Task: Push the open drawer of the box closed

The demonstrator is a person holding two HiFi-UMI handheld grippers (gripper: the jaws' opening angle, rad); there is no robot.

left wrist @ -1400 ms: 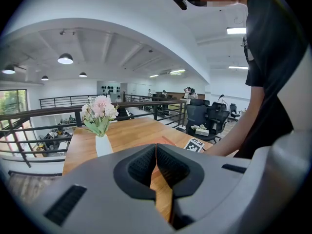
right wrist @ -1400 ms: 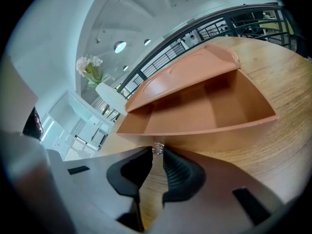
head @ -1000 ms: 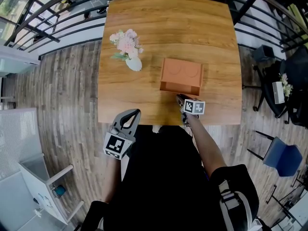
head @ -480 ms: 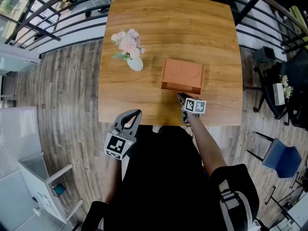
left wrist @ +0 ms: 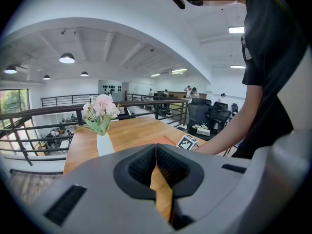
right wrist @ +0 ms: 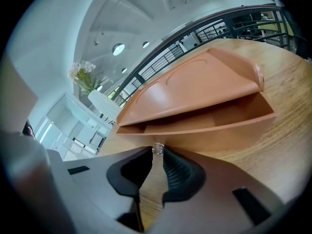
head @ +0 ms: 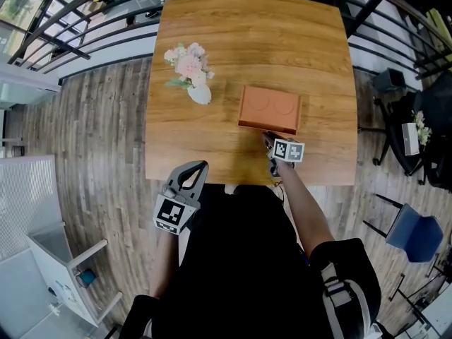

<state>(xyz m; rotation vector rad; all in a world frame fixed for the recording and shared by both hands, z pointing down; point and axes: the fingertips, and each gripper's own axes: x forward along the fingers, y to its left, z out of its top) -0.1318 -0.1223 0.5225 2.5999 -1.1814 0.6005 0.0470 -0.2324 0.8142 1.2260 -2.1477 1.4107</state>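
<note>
An orange-brown box (head: 268, 106) lies near the middle of the wooden table (head: 212, 140). Its drawer (right wrist: 214, 129) still sticks out a little toward me in the right gripper view, with a narrow slot showing under the lid (right wrist: 195, 89). My right gripper (head: 269, 139) is at the drawer's front, and its tips are closed on the small clear knob (right wrist: 157, 148). My left gripper (head: 195, 167) hangs at the table's near edge, away from the box. Its jaws meet at the tips with nothing between them (left wrist: 156, 149).
A white vase of pink flowers (head: 191, 73) stands left of the box, well apart from it. A black railing (head: 85, 27) runs beyond the table's far side. Office chairs (head: 417, 228) stand on the wood floor to the right.
The drawer has slid farther into the box, so less of it shows at the front. My right gripper has followed it toward the box. The left gripper has stayed put.
</note>
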